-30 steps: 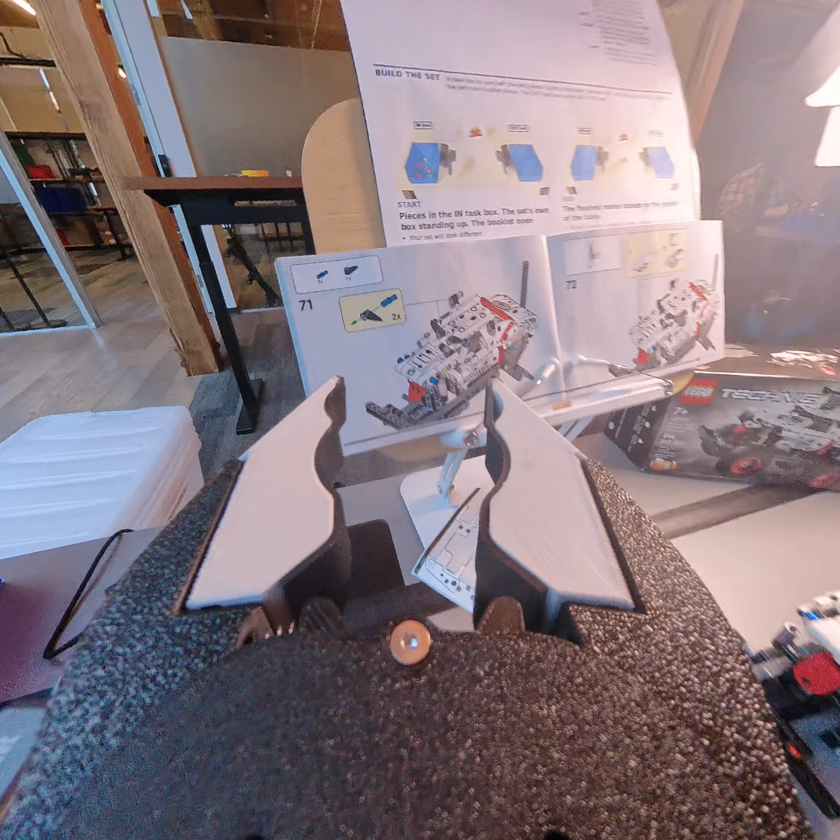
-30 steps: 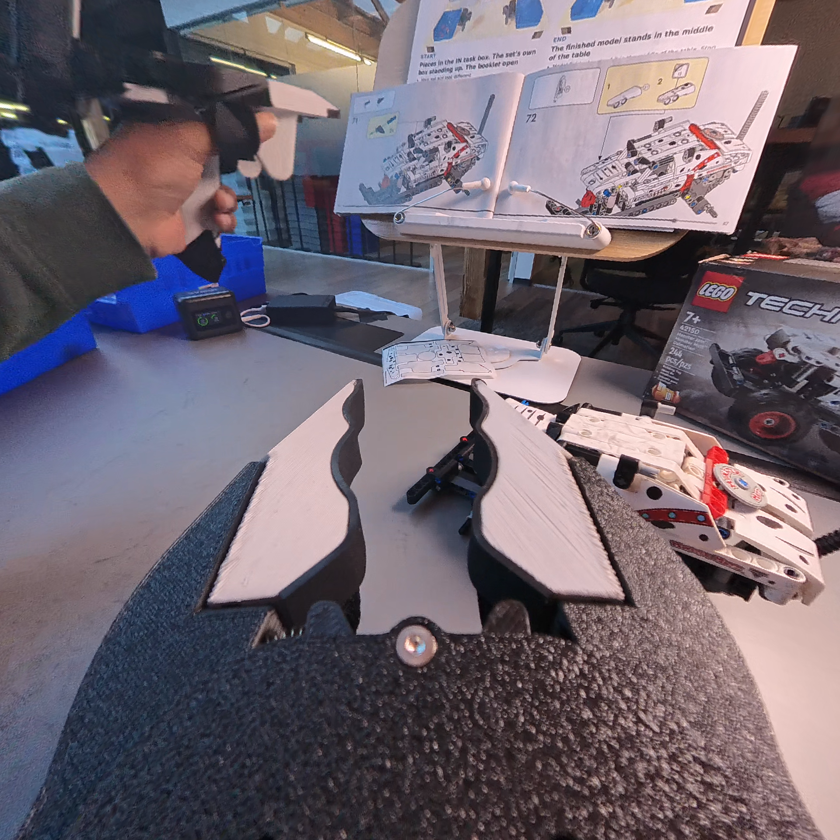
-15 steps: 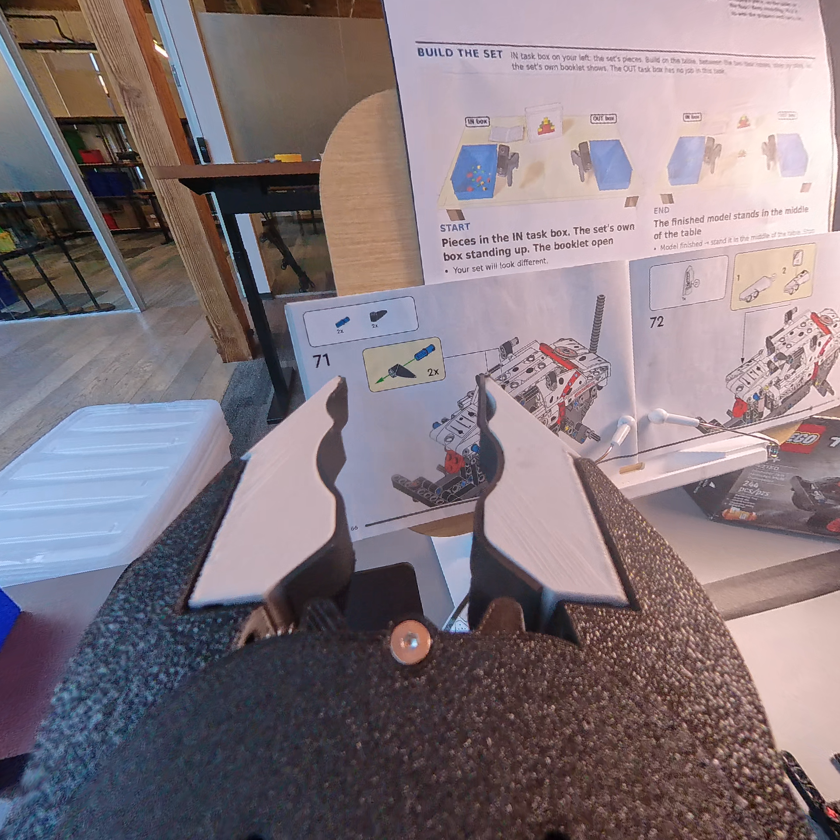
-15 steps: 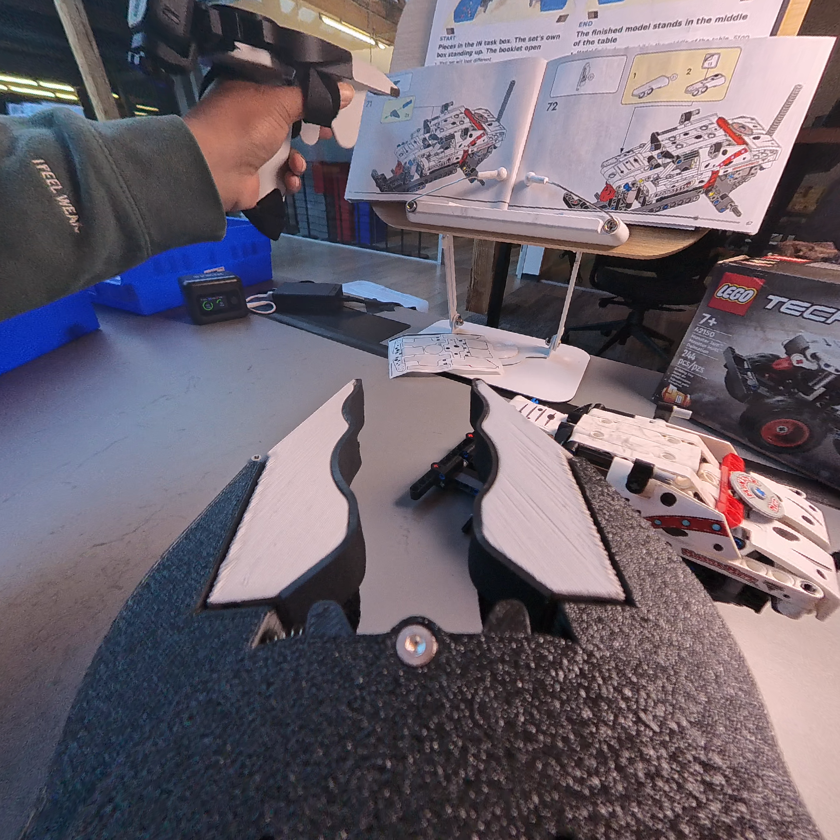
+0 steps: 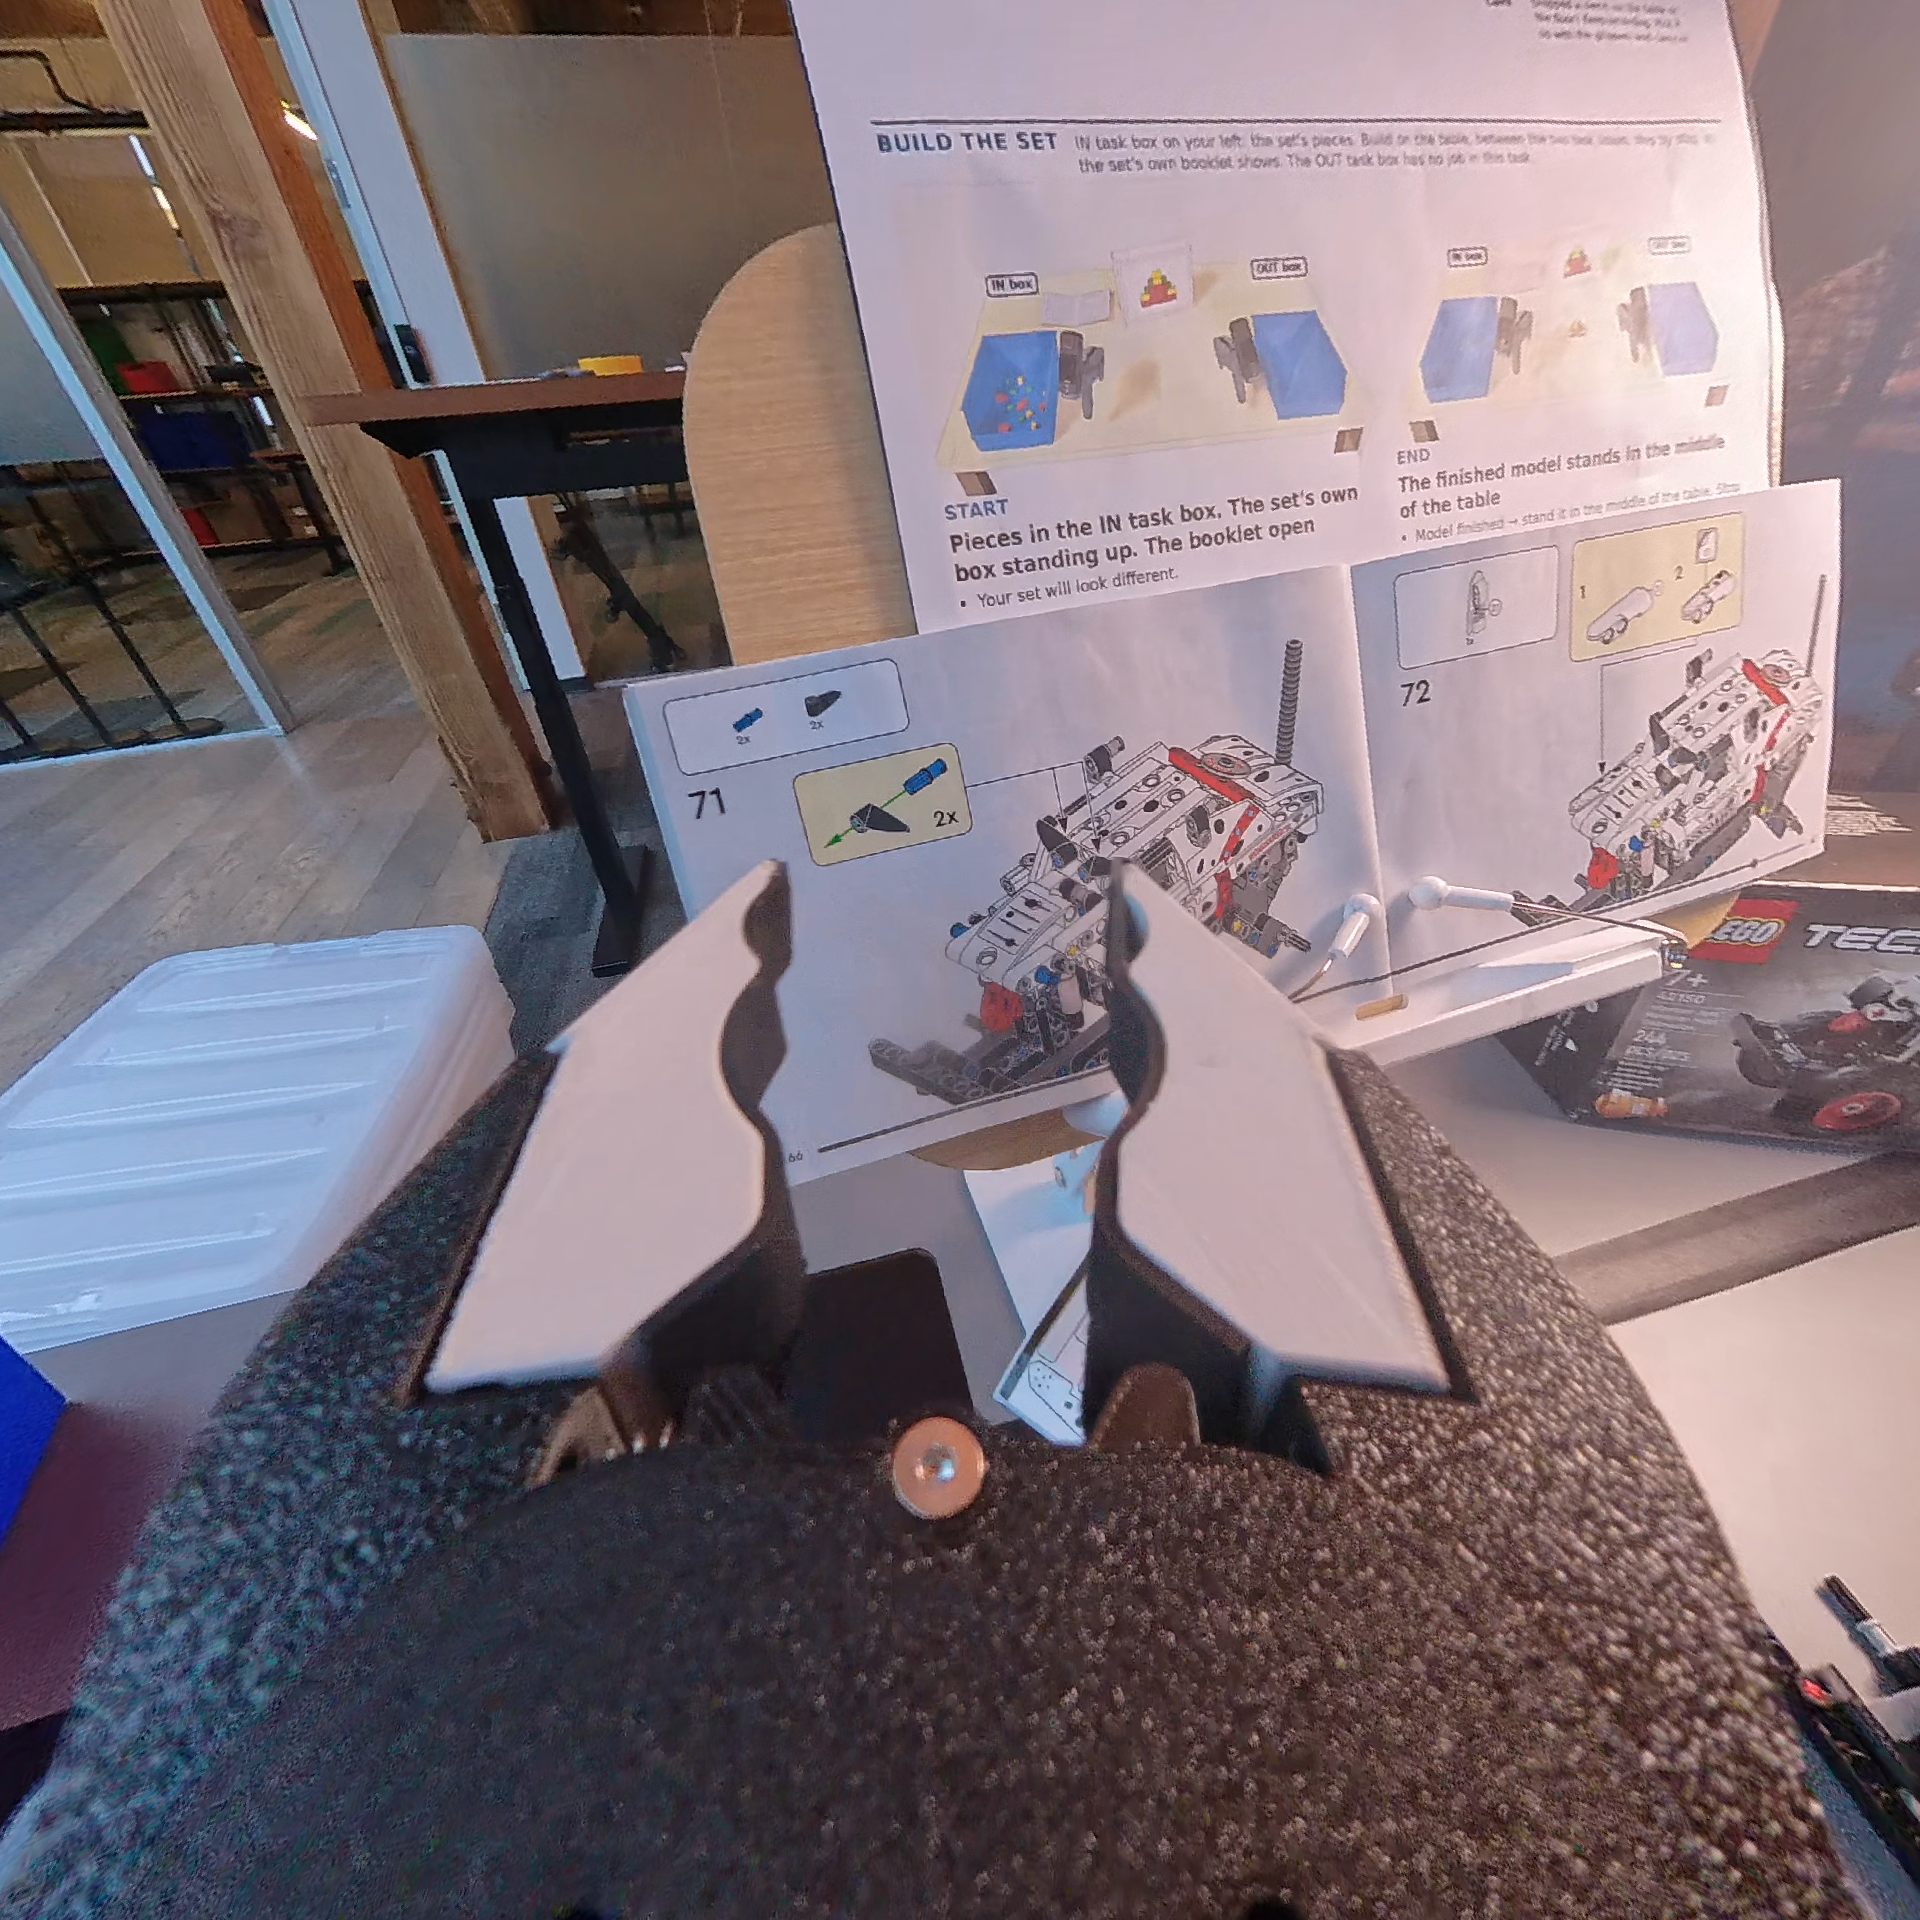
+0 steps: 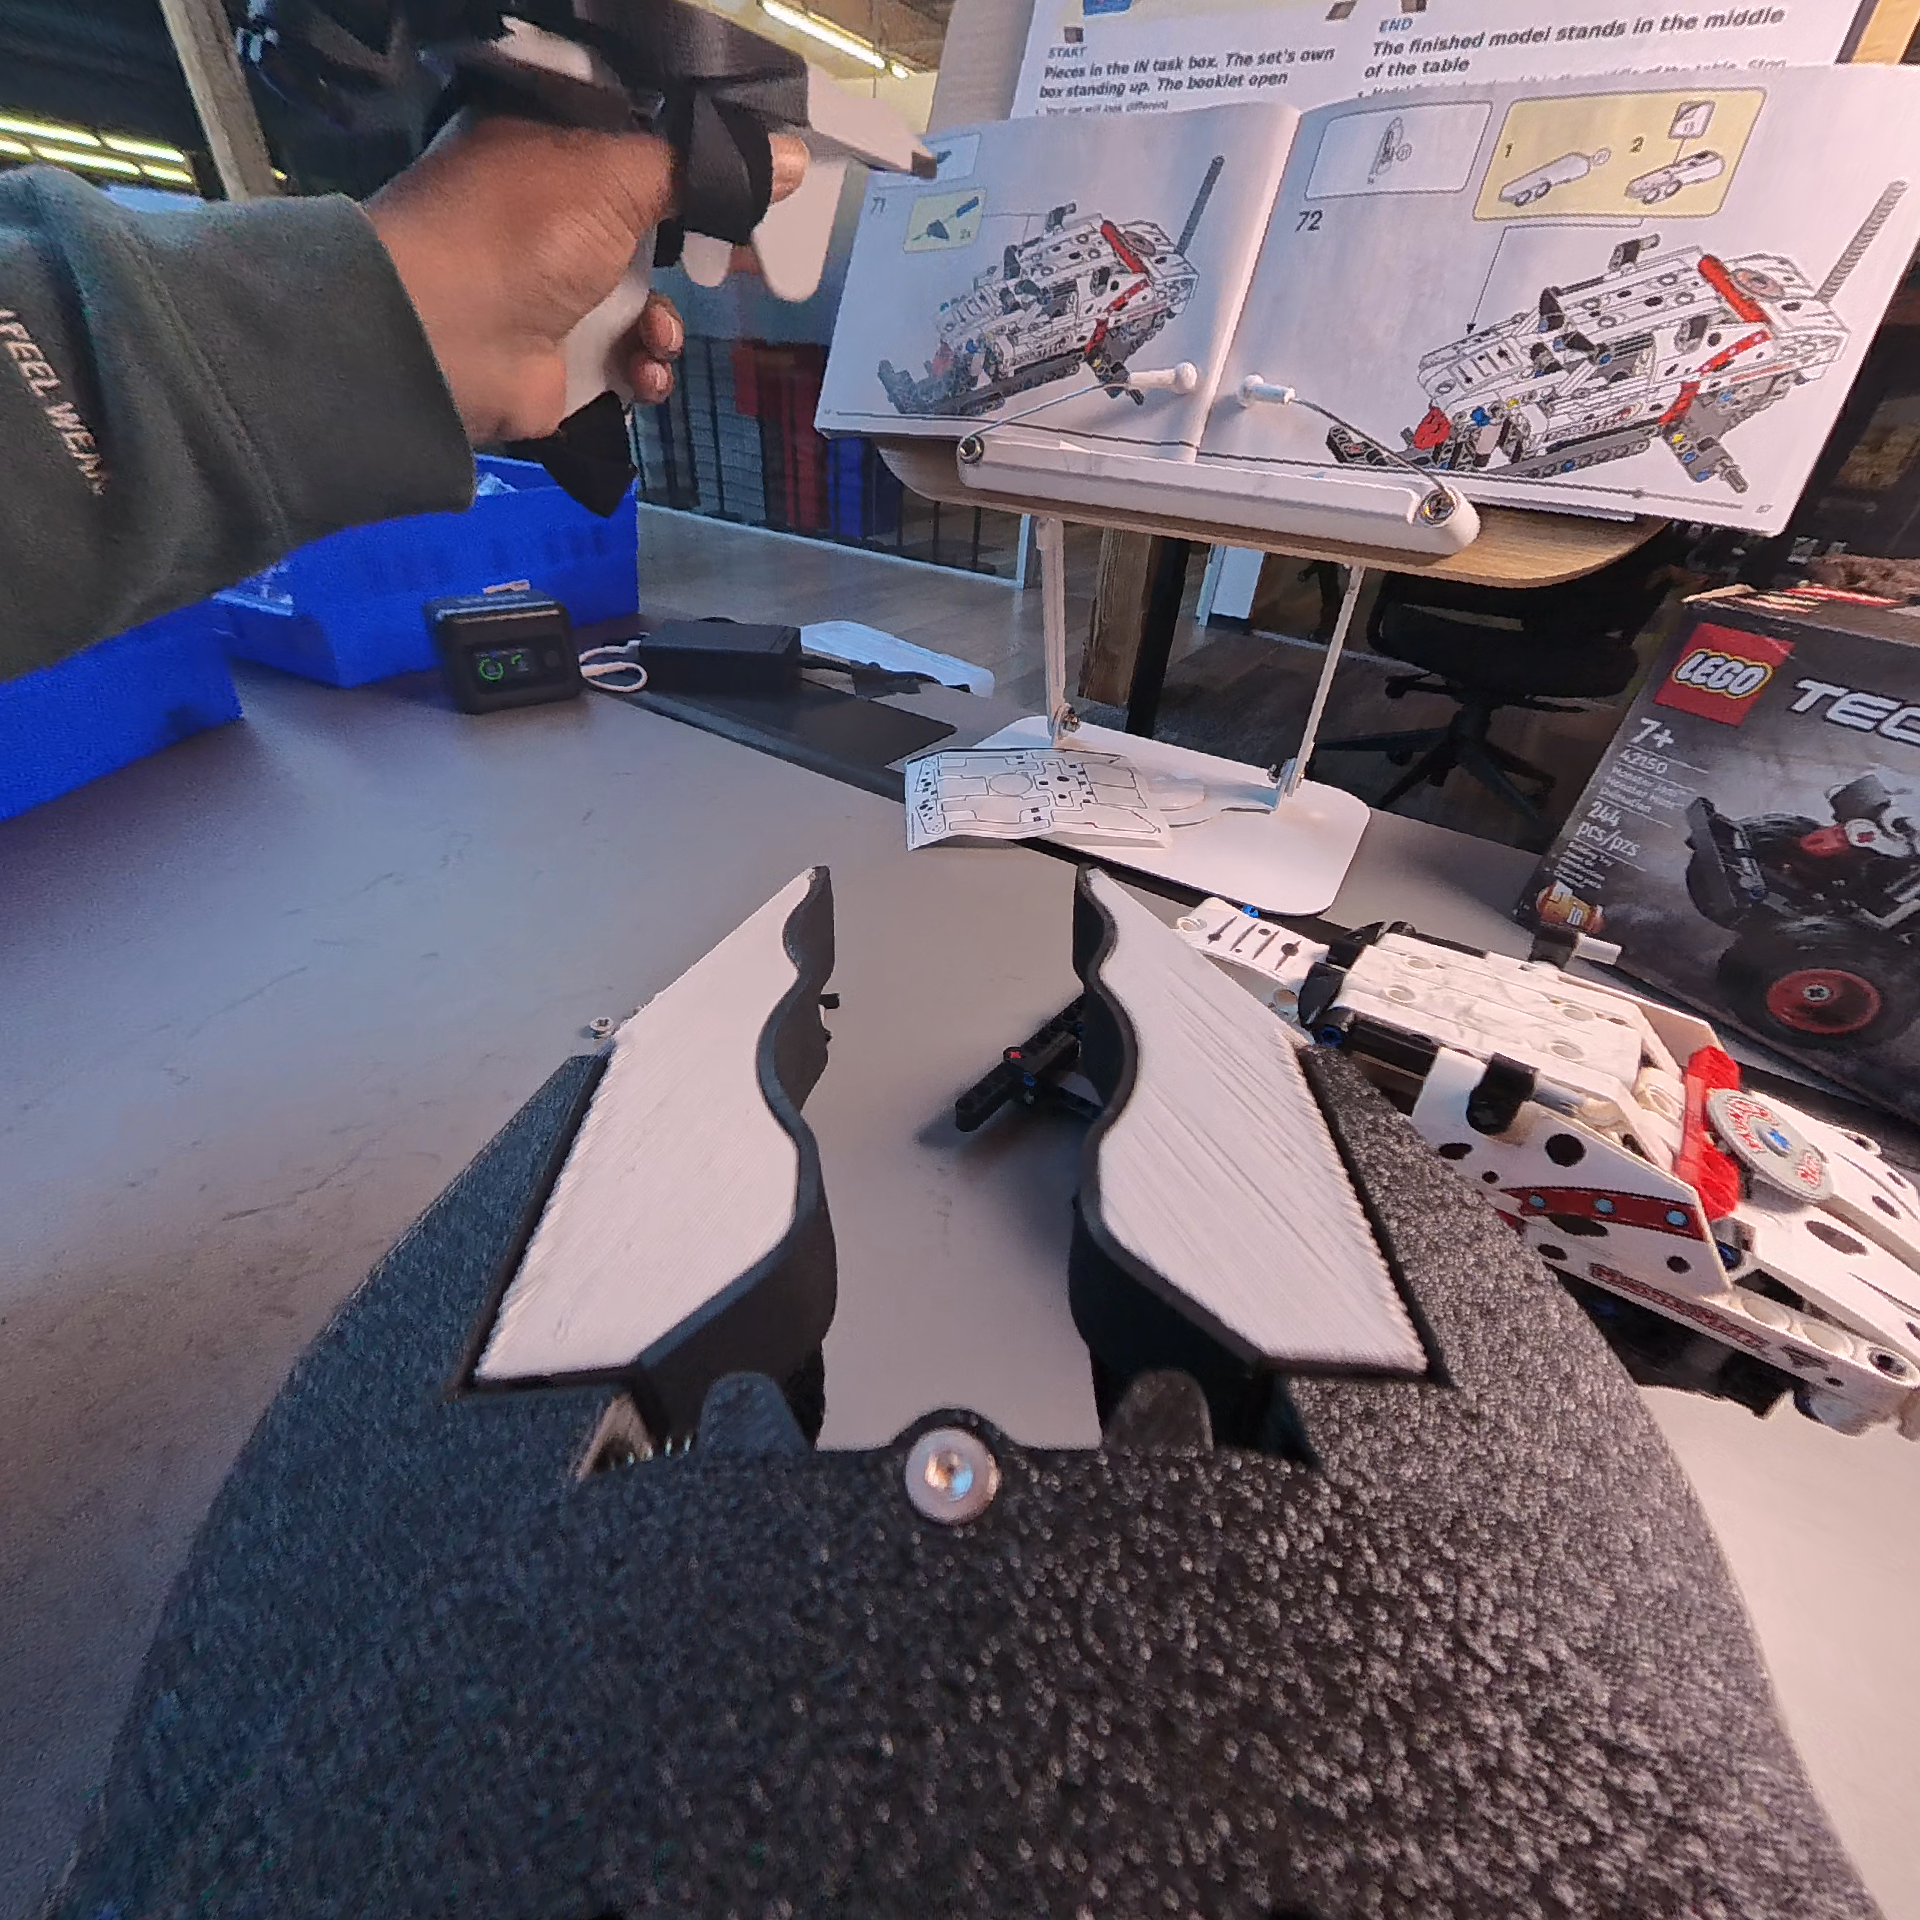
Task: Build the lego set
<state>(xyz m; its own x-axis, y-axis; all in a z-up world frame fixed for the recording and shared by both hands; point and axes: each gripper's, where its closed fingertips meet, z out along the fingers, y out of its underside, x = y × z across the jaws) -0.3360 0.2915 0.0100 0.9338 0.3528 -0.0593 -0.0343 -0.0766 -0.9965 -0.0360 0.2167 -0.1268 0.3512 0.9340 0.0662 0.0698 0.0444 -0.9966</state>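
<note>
The open instruction booklet (image 5: pixel 1195 831) stands on a white book stand (image 6: pixel 1216 488). My left gripper (image 5: pixel 945 883) is open and empty, raised in the air close in front of the booklet's left page; it also shows in the right wrist view (image 6: pixel 831 166), held by a hand. My right gripper (image 6: pixel 951 883) is open and empty, low over the grey table (image 6: pixel 364 987). The white, red and black lego vehicle model (image 6: pixel 1558 1122) lies on the table just right of my right gripper. Its black front part (image 6: pixel 1013 1070) shows between the right fingers.
The lego set box (image 6: pixel 1766 831) stands at the far right. A sticker sheet (image 6: pixel 1029 800) lies on the stand's base. A blue bin (image 6: pixel 416 582), a small black device (image 6: pixel 504 665) and a black adapter (image 6: pixel 722 655) sit at the back left. A white lidded container (image 5: pixel 229 1101) is beyond the table's left. Left tips to right tips: about 35 cm.
My left gripper has risen and moved closer to the booklet's left page. My right gripper has stayed almost still beside the model.
</note>
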